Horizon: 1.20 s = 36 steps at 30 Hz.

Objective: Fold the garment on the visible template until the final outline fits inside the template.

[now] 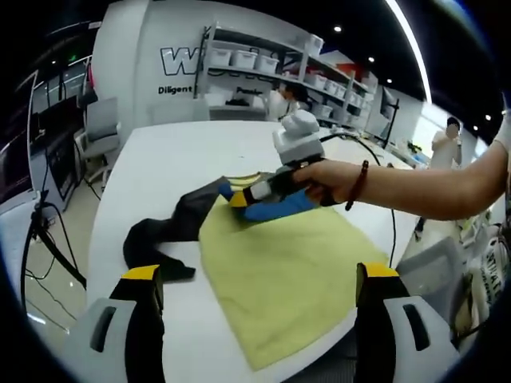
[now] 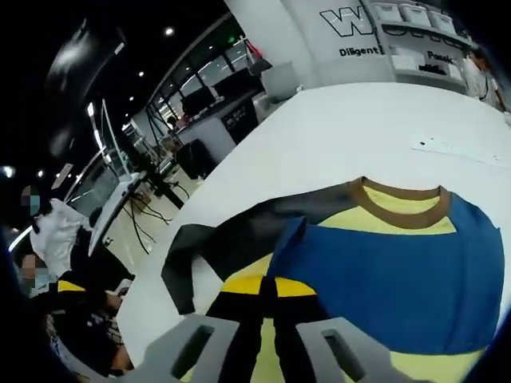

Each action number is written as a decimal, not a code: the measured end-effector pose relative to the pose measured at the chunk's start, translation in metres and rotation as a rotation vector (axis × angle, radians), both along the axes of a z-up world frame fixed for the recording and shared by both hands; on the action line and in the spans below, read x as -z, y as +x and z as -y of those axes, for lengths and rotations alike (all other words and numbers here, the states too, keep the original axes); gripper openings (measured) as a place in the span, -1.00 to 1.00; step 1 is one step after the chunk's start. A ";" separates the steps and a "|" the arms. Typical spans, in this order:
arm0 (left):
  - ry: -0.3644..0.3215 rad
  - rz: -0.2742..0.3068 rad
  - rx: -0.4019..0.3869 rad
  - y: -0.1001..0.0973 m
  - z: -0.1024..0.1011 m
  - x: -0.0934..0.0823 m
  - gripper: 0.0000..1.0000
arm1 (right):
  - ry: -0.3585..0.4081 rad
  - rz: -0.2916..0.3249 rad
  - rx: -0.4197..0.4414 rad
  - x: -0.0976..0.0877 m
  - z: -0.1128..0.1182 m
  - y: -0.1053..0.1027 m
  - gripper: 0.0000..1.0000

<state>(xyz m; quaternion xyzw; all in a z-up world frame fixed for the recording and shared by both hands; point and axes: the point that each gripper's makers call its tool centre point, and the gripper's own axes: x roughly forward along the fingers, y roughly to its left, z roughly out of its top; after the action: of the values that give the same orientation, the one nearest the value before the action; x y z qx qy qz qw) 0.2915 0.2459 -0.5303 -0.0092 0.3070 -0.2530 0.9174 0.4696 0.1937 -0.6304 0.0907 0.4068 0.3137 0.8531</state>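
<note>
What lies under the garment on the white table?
Under the garment only the white table shows around its edges. One dark sleeve lies directly on the table. Whether a template lies beneath cannot be seen, because the fabric covers that area.

Garment [image 2: 383,279]: soft matt cloth in yellow, blue and black, with a ribbed-looking brown collar [image 2: 399,206]
Desk [image 1: 184,152]: smooth white top, faintly shiny under the lights
Left gripper [image 1: 259,295]: matt grey plastic, black fingers [image 1: 144,319] tipped yellow
Right gripper [image 2: 267,307]: same grey plastic, black fingers pressed together on the cloth
</note>
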 end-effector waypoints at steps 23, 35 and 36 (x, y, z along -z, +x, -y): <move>0.031 0.003 -0.112 0.017 -0.026 0.008 0.98 | 0.051 0.080 0.062 -0.022 0.034 0.008 -0.18; 0.036 0.002 -0.096 0.020 -0.019 0.009 0.98 | -0.046 0.135 0.170 -0.025 0.113 0.014 0.24; 0.035 0.005 -0.096 0.020 -0.019 0.008 0.98 | -0.051 0.133 0.192 -0.024 0.122 0.014 0.29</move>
<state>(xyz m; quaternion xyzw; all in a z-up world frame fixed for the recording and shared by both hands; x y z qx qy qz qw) 0.3116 0.2644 -0.5387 -0.0071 0.3083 -0.2033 0.9293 0.4838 0.0713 -0.6065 0.0867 0.3466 0.2256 0.9063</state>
